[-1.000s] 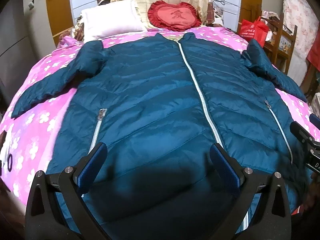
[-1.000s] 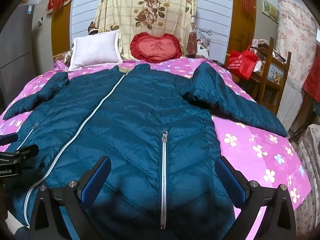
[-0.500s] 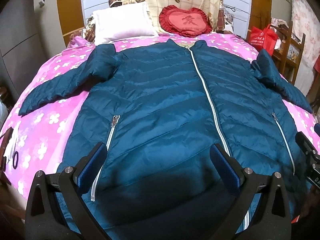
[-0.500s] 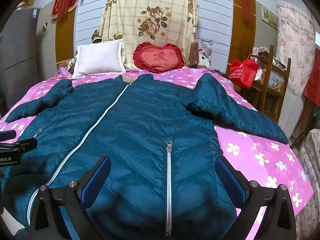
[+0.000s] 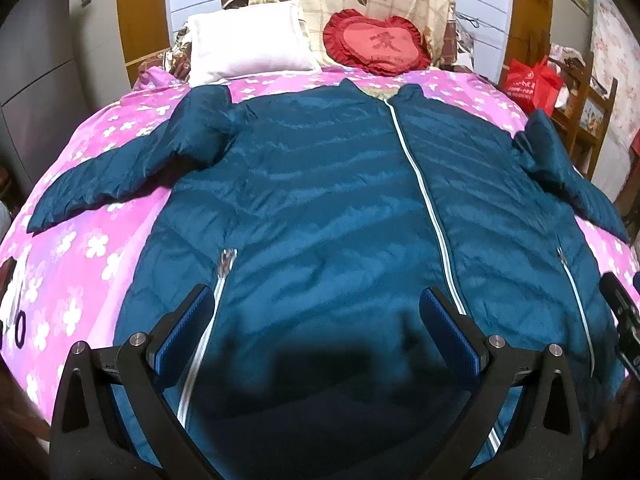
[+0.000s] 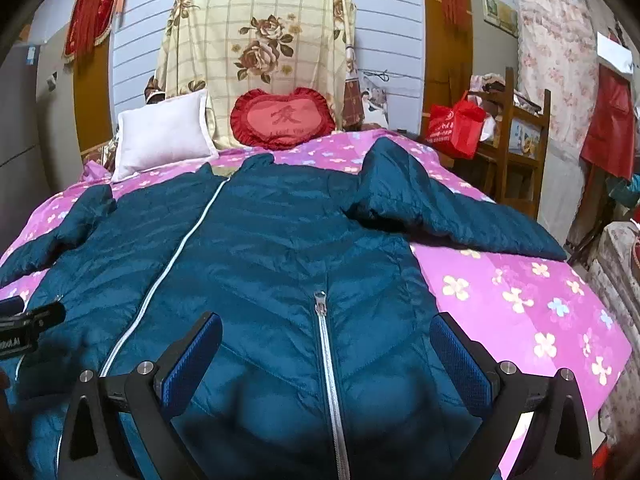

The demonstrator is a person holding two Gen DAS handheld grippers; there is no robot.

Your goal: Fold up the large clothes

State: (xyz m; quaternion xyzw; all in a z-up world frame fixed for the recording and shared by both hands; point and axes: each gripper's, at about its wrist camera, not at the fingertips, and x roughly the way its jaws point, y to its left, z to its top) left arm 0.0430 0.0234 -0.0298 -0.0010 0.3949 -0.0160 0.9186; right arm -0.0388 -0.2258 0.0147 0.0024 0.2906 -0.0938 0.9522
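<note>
A large teal puffer jacket (image 5: 320,200) lies flat, front up and zipped, on a pink flowered bed (image 5: 88,240), with both sleeves spread out to the sides. It also shows in the right wrist view (image 6: 260,260). My left gripper (image 5: 316,320) is open and empty, held above the jacket's lower left part near the hem. My right gripper (image 6: 326,344) is open and empty above the jacket's lower right part, over the right pocket zipper (image 6: 326,344). Each gripper shows at the edge of the other's view.
A white pillow (image 5: 248,44) and a red heart cushion (image 5: 376,46) lean at the head of the bed. A wooden chair with a red bag (image 6: 456,128) stands to the bed's right. A grey cabinet (image 5: 36,60) stands at the left.
Both grippers have drawn back and tilted up, so more of the jacket and the headboard wall shows. Both stay open; the jacket has not moved.
</note>
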